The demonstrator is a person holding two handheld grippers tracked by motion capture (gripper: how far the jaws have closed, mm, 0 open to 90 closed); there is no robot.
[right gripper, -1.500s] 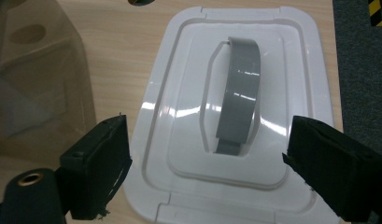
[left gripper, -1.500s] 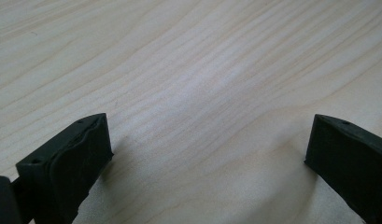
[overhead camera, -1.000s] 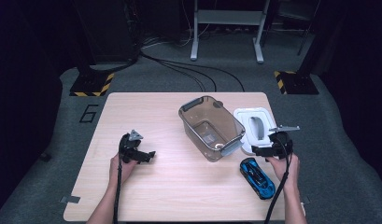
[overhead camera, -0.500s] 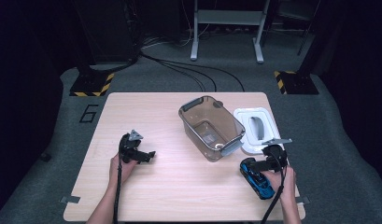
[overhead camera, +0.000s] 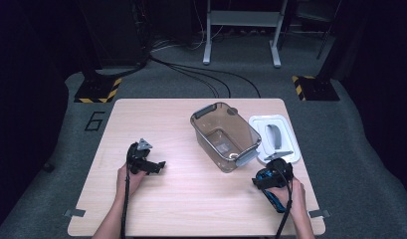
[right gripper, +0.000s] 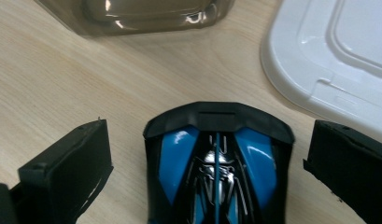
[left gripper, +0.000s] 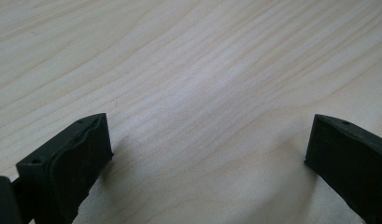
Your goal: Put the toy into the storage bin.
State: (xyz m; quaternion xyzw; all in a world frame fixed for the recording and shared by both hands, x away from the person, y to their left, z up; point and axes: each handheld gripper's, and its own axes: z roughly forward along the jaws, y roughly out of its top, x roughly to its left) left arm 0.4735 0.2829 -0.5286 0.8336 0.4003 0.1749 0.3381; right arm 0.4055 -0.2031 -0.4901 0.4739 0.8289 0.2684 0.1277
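Note:
A blue and black toy car [right gripper: 219, 170] lies on the wooden table [overhead camera: 191, 194] near its front right corner. My right gripper [right gripper: 212, 163] is open, low over the car, one jaw on each side of its body and neither touching it. In the high view the right gripper [overhead camera: 271, 175] covers the car's far end, and the car [overhead camera: 276, 200] sticks out toward the person. A clear brownish tub [overhead camera: 225, 136] stands empty at mid-table, its white lid [overhead camera: 274, 137] flat beside it. My left gripper [overhead camera: 150, 164] rests open on bare wood at the left, nothing between its jaws [left gripper: 202, 154].
The tub's near wall [right gripper: 146, 14] and the lid's corner [right gripper: 328, 60] lie just beyond the car. Bare wood spreads between the two hands. Cables, stand legs and striped floor markers lie beyond the table's far edge.
My right gripper came down from beside the lid toward the person and settled over the toy car with its jaws astride it. The left gripper stayed put.

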